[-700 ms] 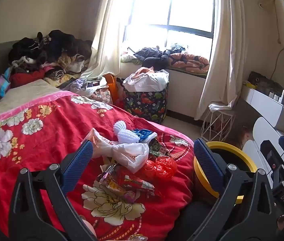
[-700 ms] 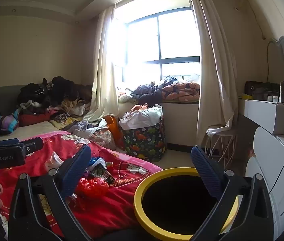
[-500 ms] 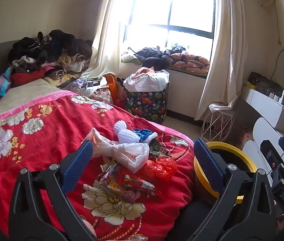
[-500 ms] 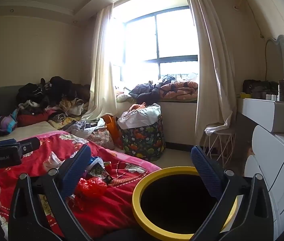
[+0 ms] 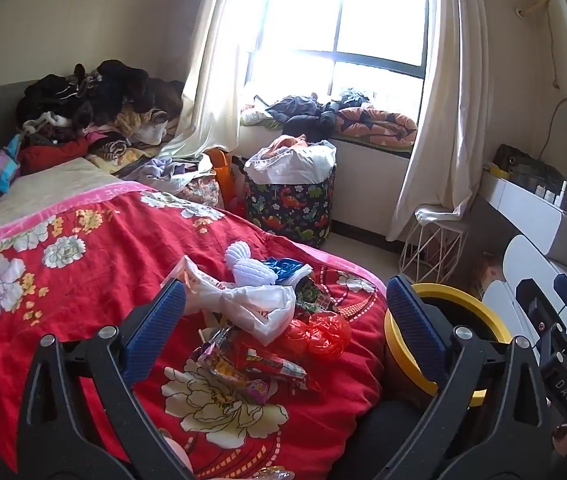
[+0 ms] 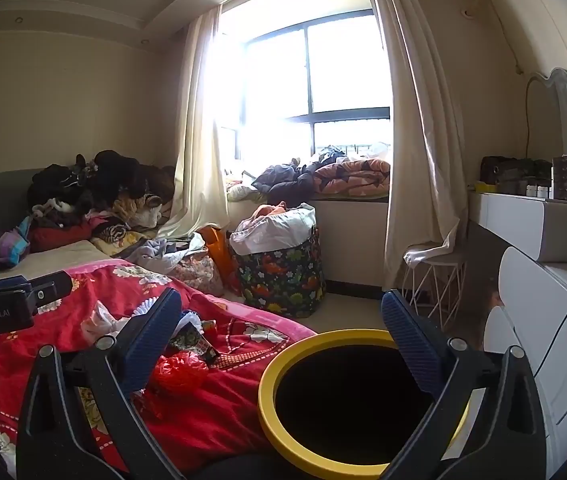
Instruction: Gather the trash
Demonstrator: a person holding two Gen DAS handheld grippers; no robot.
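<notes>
A heap of trash lies on the red flowered blanket (image 5: 83,280): a white plastic bag (image 5: 251,304), a white ribbed wrapper (image 5: 249,266), a red crumpled bag (image 5: 323,334) and colourful snack wrappers (image 5: 243,364). My left gripper (image 5: 283,322) hovers open just short of the heap, nothing between its fingers. A yellow-rimmed bin (image 6: 347,404) stands beside the bed's corner. My right gripper (image 6: 281,328) hangs open above the bin's near rim, empty. The red bag (image 6: 179,372) also shows in the right wrist view.
A dinosaur-print hamper (image 5: 289,204) full of laundry stands under the window. Clothes pile at the bed's head (image 5: 95,108). A white wire stool (image 5: 435,244) and white dresser (image 6: 555,308) stand along the right wall.
The right gripper's view has tipped up slightly, so the bin sits a little lower in its frame. The left gripper has held still.
</notes>
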